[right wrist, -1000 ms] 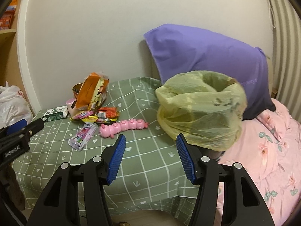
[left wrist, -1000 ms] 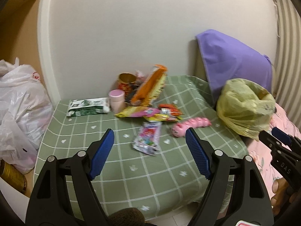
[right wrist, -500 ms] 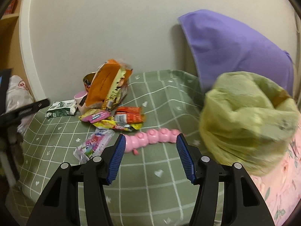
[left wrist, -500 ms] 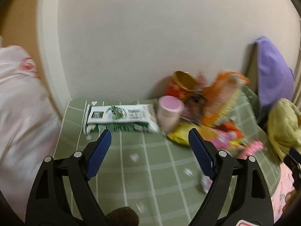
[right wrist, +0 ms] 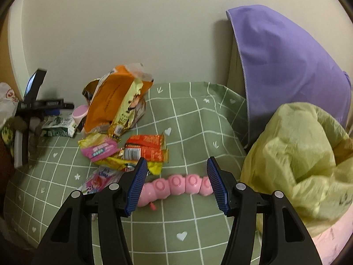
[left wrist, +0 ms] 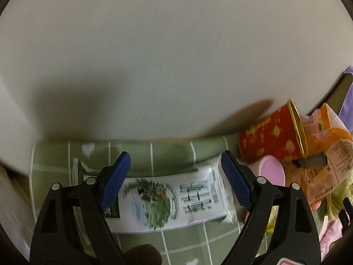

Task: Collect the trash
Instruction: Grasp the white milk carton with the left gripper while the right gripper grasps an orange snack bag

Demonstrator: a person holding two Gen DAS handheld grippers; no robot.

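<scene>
Left claw [left wrist: 175,170] now wide over white-green packet [left wrist: 167,201], right claw [right wrist: 175,184] nearer pink toy [right wrist: 176,186].

Plain cream wall [right wrist: 132,22] behind green checked tablecloth [right wrist: 187,114], purple pillow [right wrist: 286,66]

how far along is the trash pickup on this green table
Barely begun, judging by the litter. Nothing visibly collected: the yellow bag contents are hidden. In hand: nothing; the left tool is open over the white and green packet, the right tool open over the pink toy. Left: the red cup, orange bag, wrappers.
</scene>
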